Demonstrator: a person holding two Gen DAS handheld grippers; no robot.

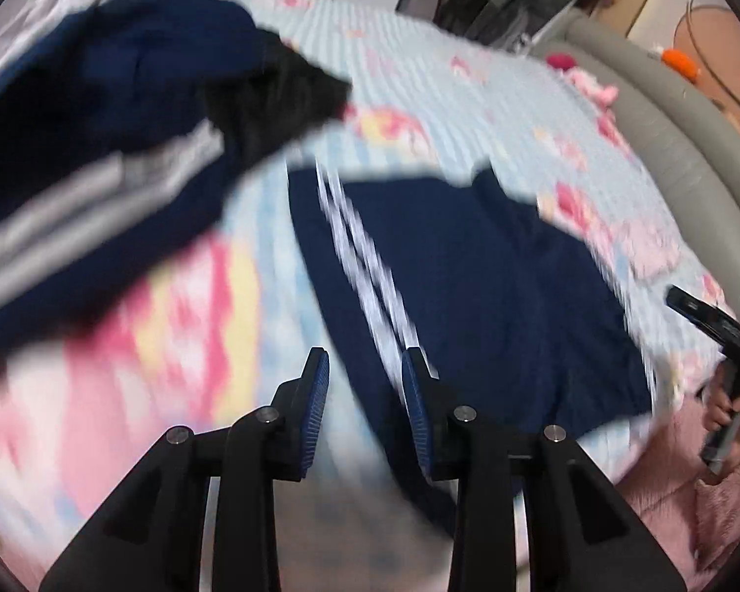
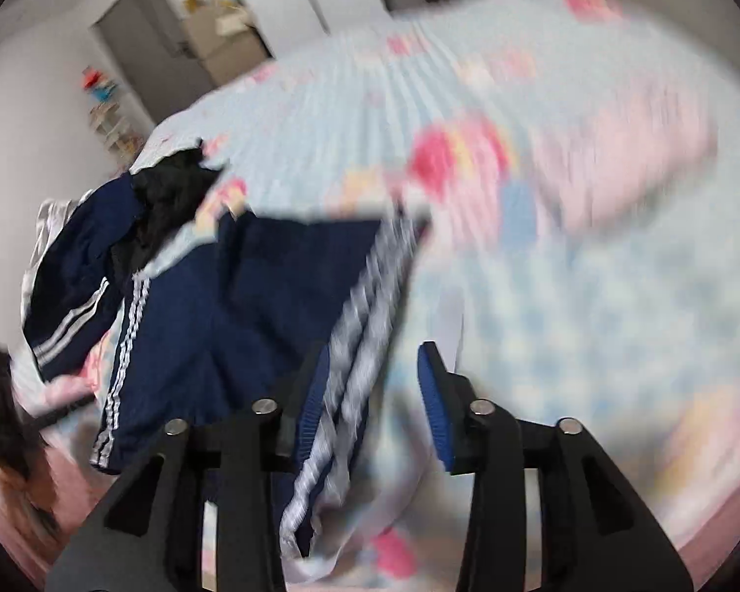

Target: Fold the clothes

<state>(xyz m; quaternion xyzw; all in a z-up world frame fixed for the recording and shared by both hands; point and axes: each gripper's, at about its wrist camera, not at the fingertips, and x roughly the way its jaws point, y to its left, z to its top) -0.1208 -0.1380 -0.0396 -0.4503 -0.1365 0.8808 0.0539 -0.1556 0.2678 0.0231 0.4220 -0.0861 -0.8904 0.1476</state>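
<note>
Navy shorts with white side stripes (image 1: pixel 473 291) lie spread flat on the bed; they also show in the right wrist view (image 2: pixel 251 306). My left gripper (image 1: pixel 365 385) is open and empty, just above the shorts' near left striped edge. My right gripper (image 2: pixel 375 385) is open and empty above the shorts' right striped edge (image 2: pixel 355 345). The right gripper also shows at the right rim of the left wrist view (image 1: pixel 705 320), held in a hand. Both views are blurred by motion.
A heap of navy, grey-striped and black clothes (image 1: pixel 123 138) lies at the left of the bed; it also shows in the right wrist view (image 2: pixel 103 246). The light blue bedsheet with pink prints (image 1: pixel 419 79) covers the bed. A grey padded bed edge (image 1: pixel 676 148) runs along the right.
</note>
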